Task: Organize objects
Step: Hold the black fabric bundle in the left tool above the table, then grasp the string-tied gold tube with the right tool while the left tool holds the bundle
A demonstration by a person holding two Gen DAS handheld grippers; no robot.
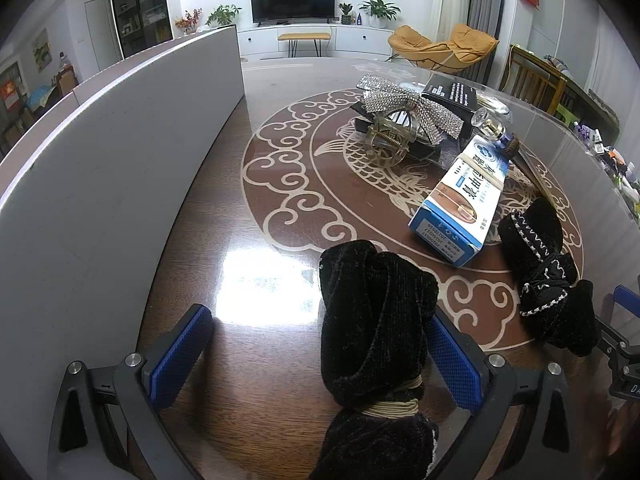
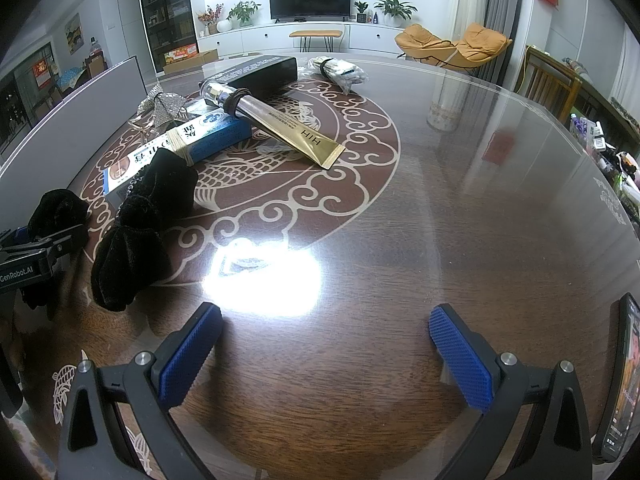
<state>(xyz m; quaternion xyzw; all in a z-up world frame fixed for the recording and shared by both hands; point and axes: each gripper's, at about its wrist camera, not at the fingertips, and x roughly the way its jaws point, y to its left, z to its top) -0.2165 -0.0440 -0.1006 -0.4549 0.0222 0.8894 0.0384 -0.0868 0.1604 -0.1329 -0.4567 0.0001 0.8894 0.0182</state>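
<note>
**Both tongs spread wide over a cluttered bench**

The left tongs [image 1: 320, 354] stand apart, their blue pads well separated. A black velvet scrunchie [image 1: 376, 320] bound with a pale elastic band sits between them, close against the right-hand pad [image 1: 454, 364] and away from the left-hand one; whether it actually touches that pad cannot be told. It is not clamped.

The right tongs [image 2: 326, 354] are also wide apart, with only bare bench [image 2: 460, 200] between the pads.

A second black scrunchie [image 1: 548, 280], trimmed with white zigzag stitching, lies on the bench to the right of the first, just beside the near end of a blue and white box [image 1: 460, 196]. In the right wrist view this scrunchie [image 2: 140, 224] lies left of the right tongs, with the left tongs [image 2: 60, 236] beyond it at the frame edge.

Further back, a rhinestone bow hair clip [image 1: 400, 112] rests on dark packaging, near a black box [image 1: 452, 90]. A gold tube [image 2: 280, 124] with a clear cap leans across the blue and white box [image 2: 192, 144], a dark hair tie looped around its neck. A white panel [image 1: 100, 168] stands along the bench's left side. A phone [image 2: 622, 380] stands at the right edge of the right wrist view.
</note>
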